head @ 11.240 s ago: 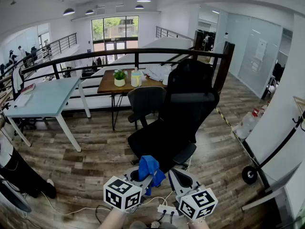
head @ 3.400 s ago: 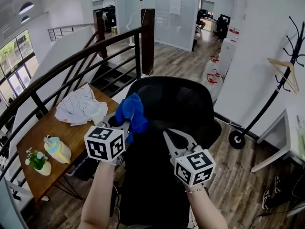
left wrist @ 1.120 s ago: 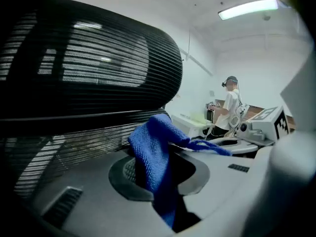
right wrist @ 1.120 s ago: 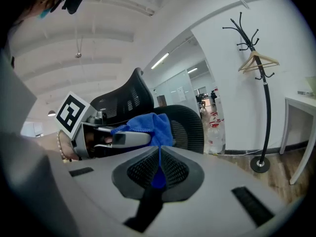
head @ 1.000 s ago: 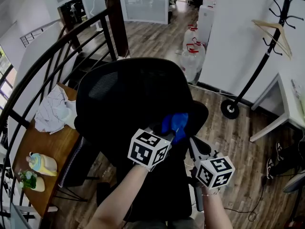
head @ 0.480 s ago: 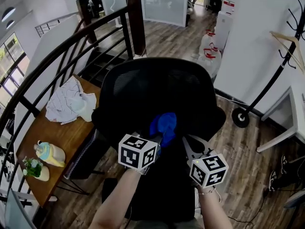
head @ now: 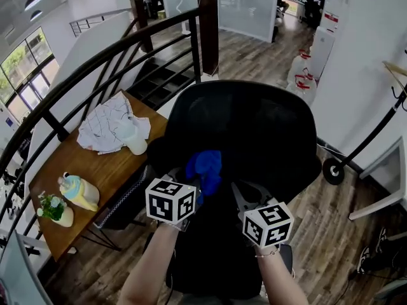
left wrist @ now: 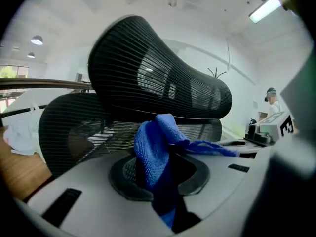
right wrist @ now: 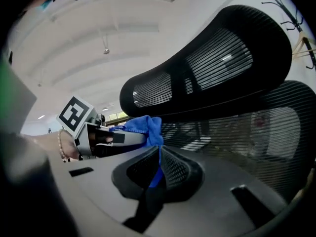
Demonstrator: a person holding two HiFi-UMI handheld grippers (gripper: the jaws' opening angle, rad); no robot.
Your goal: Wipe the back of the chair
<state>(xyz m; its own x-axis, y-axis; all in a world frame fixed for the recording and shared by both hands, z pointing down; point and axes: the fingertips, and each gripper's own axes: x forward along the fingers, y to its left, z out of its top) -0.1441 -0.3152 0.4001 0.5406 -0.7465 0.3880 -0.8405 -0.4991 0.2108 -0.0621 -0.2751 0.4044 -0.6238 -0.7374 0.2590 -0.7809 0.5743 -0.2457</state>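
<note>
Blue woven cloth (head: pixel 205 168) has slid toward 9 o'clock on the black mesh chair back (head: pixel 254 126), mid-wipe; left gripper (head: pixel 196 180) and right gripper (head: pixel 236 189) both pinch it.

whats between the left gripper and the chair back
A blue cloth, clamped in the left gripper's jaws, fills the stretch before the chair back. The left gripper view shows it.

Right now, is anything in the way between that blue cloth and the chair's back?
Nothing visible. The left tongs grip the blue cloth close to the chair back with no object between; the right tongs sit off to the side.
</note>
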